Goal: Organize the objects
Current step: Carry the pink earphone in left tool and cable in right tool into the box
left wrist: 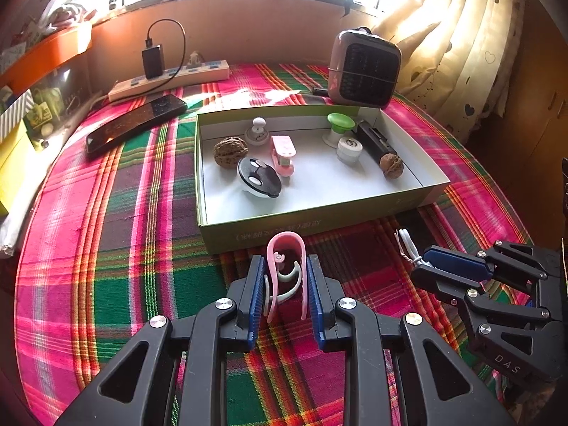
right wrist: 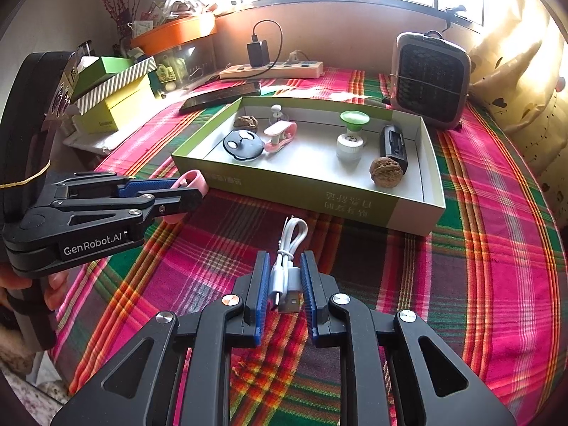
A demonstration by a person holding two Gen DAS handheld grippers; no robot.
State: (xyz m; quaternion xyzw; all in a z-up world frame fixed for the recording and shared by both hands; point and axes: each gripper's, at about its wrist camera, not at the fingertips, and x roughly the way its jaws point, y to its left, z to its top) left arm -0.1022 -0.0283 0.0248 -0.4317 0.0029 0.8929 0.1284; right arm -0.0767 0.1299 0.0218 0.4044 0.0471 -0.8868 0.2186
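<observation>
Tabletop [left wrist: 106,234], plaid-covered: carries green box [left wrist: 319,218], open-topped. Contents, largest down: black cylinder [left wrist: 374,142], black-and-white puck [left wrist: 259,177], two walnuts [left wrist: 230,151], pink toy [left wrist: 283,152], small white pots.

Left gripper [left wrist: 285,284]: jaws closed on pink clip [left wrist: 284,266], just short of box wall. Judged light, springy; flat sides suit grip.

Right gripper [right wrist: 284,284]: jaws closed on white cable [right wrist: 287,266]. Judged limp, light; bundled middle best.

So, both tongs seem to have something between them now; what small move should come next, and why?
Probably lift the left tongs a little and carry the pink clip forward over the near wall of the open box. The clip sits between the pads, just before the box, and bare floor shows inside. The right tongs flank the white USB cable and can follow.
</observation>
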